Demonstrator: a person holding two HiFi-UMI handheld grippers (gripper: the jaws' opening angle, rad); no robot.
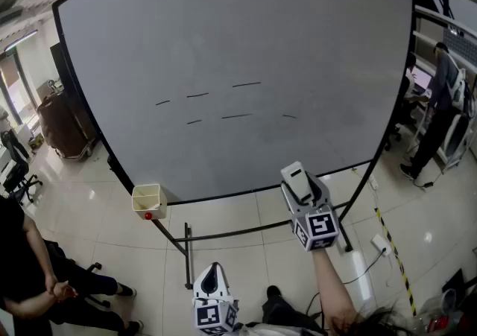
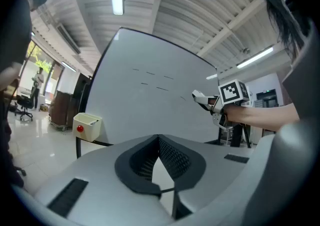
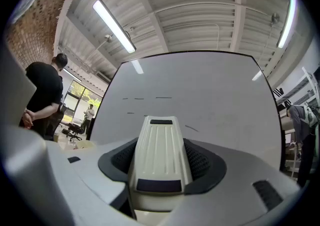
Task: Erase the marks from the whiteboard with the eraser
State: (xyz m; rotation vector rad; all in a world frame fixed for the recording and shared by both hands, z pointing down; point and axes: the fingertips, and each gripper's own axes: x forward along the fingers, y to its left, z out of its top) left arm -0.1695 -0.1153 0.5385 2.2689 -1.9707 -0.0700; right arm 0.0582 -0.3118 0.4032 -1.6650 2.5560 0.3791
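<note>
The whiteboard stood upright on a black-framed stand on a tiled floor. Six short dark marks lay in two rows near the middle of the board.

The right claw was closed on the eraser, a cream block with a ribbed back. The eraser sat lengthwise between the two dark pads, one pad against each long side, with its front end projecting past the claw tips toward the board. In the head view the eraser showed just below the board's lower edge, right of centre, with the marks above it and to its left. Contact between eraser and board could not be determined.

The left claw was held lower and nearer the person, well apart from the board. Its pads met at the tips with nothing between them.

A small cream box with a red spot on its front hung at the board's lower left corner. A person in black stood at the left.
</note>
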